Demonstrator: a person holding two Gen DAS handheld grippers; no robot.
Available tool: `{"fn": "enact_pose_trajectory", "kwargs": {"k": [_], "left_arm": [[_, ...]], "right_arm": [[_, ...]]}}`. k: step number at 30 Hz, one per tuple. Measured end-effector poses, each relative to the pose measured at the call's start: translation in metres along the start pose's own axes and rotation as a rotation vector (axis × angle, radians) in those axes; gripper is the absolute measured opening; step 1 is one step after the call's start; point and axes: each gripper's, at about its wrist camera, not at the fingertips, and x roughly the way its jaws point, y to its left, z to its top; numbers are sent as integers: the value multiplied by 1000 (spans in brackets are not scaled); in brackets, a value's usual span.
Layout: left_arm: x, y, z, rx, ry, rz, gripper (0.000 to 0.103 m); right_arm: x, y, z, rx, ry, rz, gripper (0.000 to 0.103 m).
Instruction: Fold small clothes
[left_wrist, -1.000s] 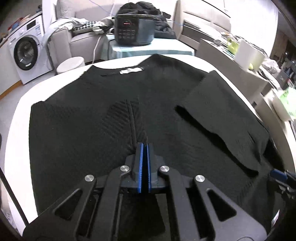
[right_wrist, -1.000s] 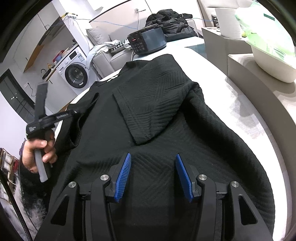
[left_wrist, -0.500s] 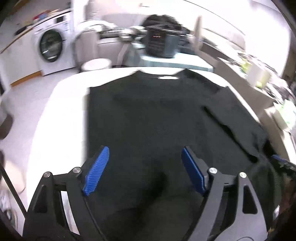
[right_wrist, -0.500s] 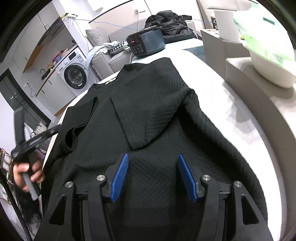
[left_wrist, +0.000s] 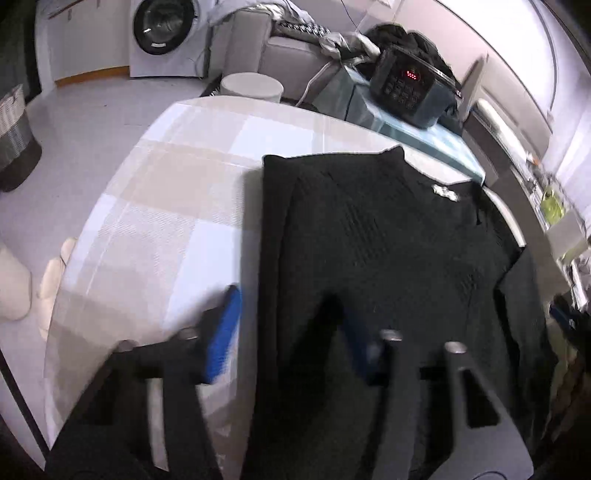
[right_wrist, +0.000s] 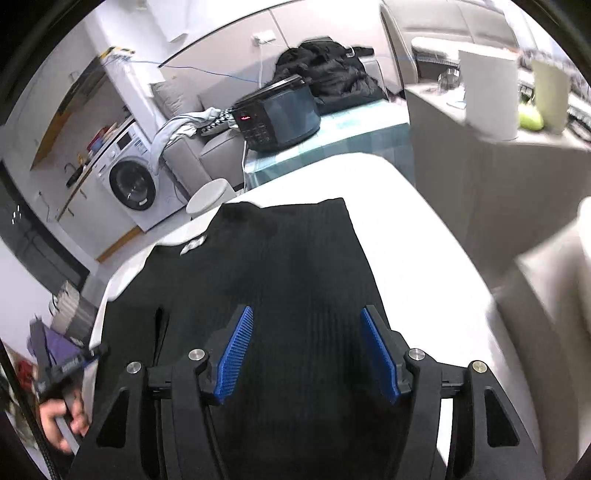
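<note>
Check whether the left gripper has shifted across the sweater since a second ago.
Yes. The left gripper has slid left from the middle of the black sweater to its left edge, one finger now over bare table; its jaws have just been closing.

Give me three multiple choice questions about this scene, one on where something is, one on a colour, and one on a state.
1. Where does the black sweater lie?
A. On the white table
B. In the washing machine
C. On the floor

2. What colour are the pads of the right hand-held gripper?
A. Red
B. Blue
C. Green

3. How does the right hand-held gripper stand?
A. Shut on the sweater
B. Shut on nothing
C. Open, with the sweater below

Answers:
1. A, the knit is spread over the pale tabletop.
2. B, both ribbed pads are blue.
3. C, its pads stand well apart and press on nothing.
</note>
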Motion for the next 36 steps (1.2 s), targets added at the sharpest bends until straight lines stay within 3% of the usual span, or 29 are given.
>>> {"fn": "enact_pose_trajectory", "kwargs": {"k": [1, 4, 6, 10, 13, 20, 21, 24, 26, 28, 29, 36], "left_arm": [[4, 0, 4, 2, 8, 2, 23], [12, 2, 12, -53, 14, -46, 9], [15, 1, 14, -54, 9, -60, 6], [19, -6, 18, -1, -9, -39, 5], [28, -11, 29, 2, -14, -31, 5], [32, -13, 47, -24, -20, 3, 6], [29, -13, 46, -23, -25, 1, 7], [12, -17, 33, 20, -27, 40, 29], [-8, -18, 18, 34, -56, 47, 35], [-28, -25, -4, 72, -77, 35, 52], [-35, -31, -13, 93, -80, 37, 54], [-53, -97, -80, 267, -84, -19, 56]], "right_arm": [[13, -3, 7, 8, 12, -13, 62], [46, -10, 22, 2, 71, -53, 61], [58, -10, 27, -34, 87, -76, 60], [64, 0, 25, -142, 106, -79, 16], [64, 3, 22, -160, 77, -104, 13], [77, 6, 34, -106, 35, -155, 14], [75, 6, 34, -99, 47, -143, 21], [52, 8, 25, -111, 43, -111, 51], [34, 14, 12, -147, 20, -123, 52], [13, 20, -11, -180, 16, -129, 52], [4, 26, -25, -203, 20, -98, 52], [-34, 60, -88, -273, 3, 14, 52]]}}
